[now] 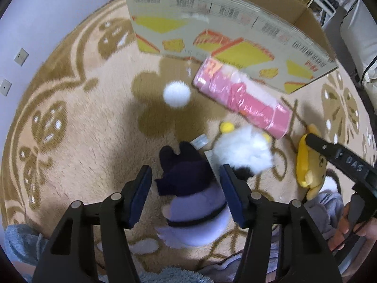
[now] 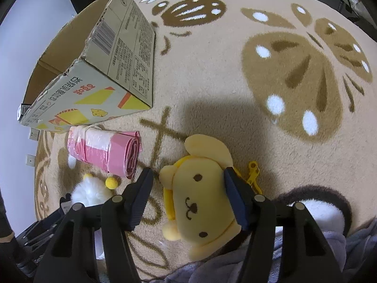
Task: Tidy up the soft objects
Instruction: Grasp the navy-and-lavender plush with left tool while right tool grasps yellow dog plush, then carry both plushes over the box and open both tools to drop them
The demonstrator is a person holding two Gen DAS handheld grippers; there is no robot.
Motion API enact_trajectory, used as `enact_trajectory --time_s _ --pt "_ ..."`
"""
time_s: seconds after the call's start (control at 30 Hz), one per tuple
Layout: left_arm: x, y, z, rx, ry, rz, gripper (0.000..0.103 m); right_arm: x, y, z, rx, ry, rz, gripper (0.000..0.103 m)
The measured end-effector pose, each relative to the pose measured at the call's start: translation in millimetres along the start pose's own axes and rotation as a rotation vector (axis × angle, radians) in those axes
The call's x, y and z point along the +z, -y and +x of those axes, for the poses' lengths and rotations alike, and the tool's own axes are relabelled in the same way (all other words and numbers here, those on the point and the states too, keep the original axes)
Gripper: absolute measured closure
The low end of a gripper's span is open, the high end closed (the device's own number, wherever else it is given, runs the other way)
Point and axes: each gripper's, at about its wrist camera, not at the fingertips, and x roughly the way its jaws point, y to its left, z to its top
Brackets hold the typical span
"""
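Your L gripper (image 1: 186, 195): jaws part-open, straddling purple plush (image 1: 188, 202), no firm pad contact seen. R gripper (image 2: 188, 198): part-open around yellow dog plush (image 2: 200, 202), right pad touching.

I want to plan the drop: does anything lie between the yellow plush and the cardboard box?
In the right wrist view, the pink roll lies on the rug against the box, up and left of the yellow plush. The rug straight up from the plush toward the box corner looks bare.

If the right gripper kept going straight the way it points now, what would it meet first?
Most likely the yellow dog plush, lying directly between the right gripper's spread fingers; the remaining gap is unclear.
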Motion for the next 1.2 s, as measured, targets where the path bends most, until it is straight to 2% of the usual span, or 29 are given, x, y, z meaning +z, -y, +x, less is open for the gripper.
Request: enact_trajectory --time_s 0.3,0.53,1.03,1.17,1.2 --pt "4.8 -24.4 -14.4 0.03 0.055 -0.083 0.045 0.1 2.9 -2.4 -0.002 0.0 -0.002 0.037" --pt "5.1 -30.9 0.5 0.05 -0.016 -0.108 0.045 0.3 3.7 -2.9 -0.001 0.0 -0.003 0.037" --pt "10.4 -24.1 34.2 -0.014 -0.113 -0.085 0.043 0.1 -6.4 6.2 -0.023 -0.012 -0.022 0.037" --pt "9.2 -20.0 36.8 -0.015 -0.107 -0.069 0.05 0.0 -6.2 6.5 -0.023 -0.008 -0.023 0.037" --pt "9.2 -20.3 36.2 -0.021 -0.101 -0.067 0.053 0.0 -5.9 5.6 -0.02 -0.002 -0.021 0.041"
